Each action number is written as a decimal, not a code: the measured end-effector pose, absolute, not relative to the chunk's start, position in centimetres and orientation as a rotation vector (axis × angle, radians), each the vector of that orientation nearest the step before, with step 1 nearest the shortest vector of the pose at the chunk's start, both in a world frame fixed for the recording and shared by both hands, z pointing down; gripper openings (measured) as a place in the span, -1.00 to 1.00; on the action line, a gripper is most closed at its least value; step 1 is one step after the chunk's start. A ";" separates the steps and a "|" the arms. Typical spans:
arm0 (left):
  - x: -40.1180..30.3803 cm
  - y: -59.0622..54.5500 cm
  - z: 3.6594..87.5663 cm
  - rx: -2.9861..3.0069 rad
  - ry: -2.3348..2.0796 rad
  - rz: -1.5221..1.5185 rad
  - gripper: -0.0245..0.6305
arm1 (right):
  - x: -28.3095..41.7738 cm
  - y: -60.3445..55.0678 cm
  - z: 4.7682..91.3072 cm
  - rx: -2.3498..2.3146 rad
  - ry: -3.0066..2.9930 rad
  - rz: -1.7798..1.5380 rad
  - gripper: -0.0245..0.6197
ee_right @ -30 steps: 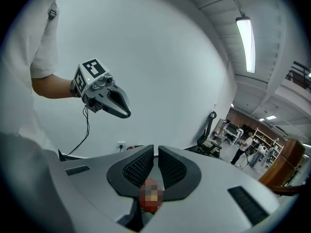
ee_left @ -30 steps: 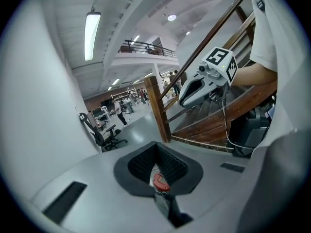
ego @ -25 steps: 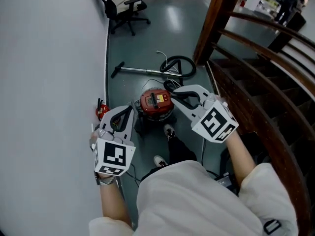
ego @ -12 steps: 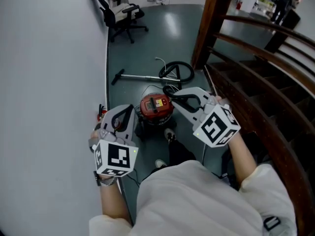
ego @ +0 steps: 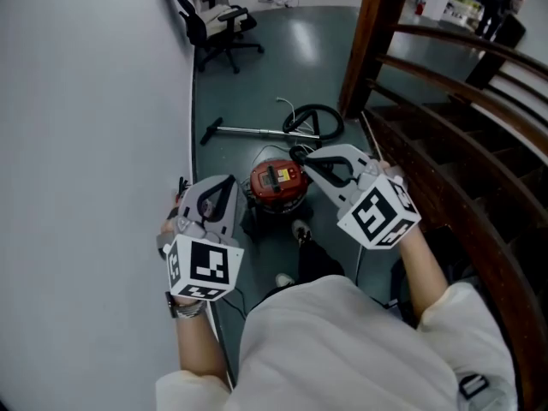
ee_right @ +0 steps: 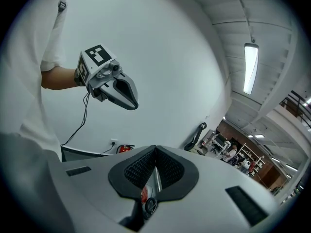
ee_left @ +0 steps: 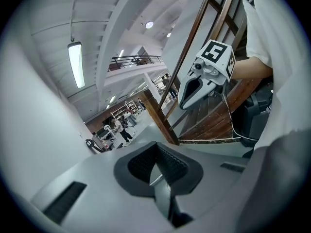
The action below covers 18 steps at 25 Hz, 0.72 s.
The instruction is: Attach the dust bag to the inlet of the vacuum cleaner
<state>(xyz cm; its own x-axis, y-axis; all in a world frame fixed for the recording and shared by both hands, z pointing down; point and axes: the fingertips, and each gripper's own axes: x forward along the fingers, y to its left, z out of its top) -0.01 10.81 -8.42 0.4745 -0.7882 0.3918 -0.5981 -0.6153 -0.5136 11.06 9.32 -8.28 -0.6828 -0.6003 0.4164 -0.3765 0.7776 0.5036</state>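
Note:
The red vacuum cleaner stands on the dark floor below me, with its black hose coiled behind it and the metal wand lying to the left. No dust bag shows in any view. My left gripper hangs in the air left of the vacuum, its pads together and nothing between them. My right gripper hovers right of and above the vacuum; its jaws have just been closing and its pads now meet on nothing. Each gripper shows in the other's view, the right gripper and the left gripper.
A white wall runs along the left. A wooden staircase with a rail rises on the right. An office chair stands farther back. A red fire extinguisher sits by the wall. My shoes are beside the vacuum.
Both grippers have risen a little and rolled slightly. Nothing was taken hold of or let go.

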 end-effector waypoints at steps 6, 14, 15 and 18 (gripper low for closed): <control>-0.4 11.4 -8.0 -2.422 1.195 -0.895 -0.92 | 11.2 10.1 -7.6 0.713 -2.389 -0.499 -0.83; 0.2 12.0 -7.8 -2.424 1.184 -0.899 -0.92 | 11.6 11.1 -6.8 0.686 -2.356 -0.494 -0.84; 0.2 12.1 -7.8 -2.424 1.184 -0.900 -0.92 | 11.6 11.1 -6.8 0.691 -2.359 -0.490 -0.84; 0.1 12.0 -7.8 -2.420 1.185 -0.905 -0.92 | 11.7 11.1 -6.6 0.704 -2.368 -0.478 -0.84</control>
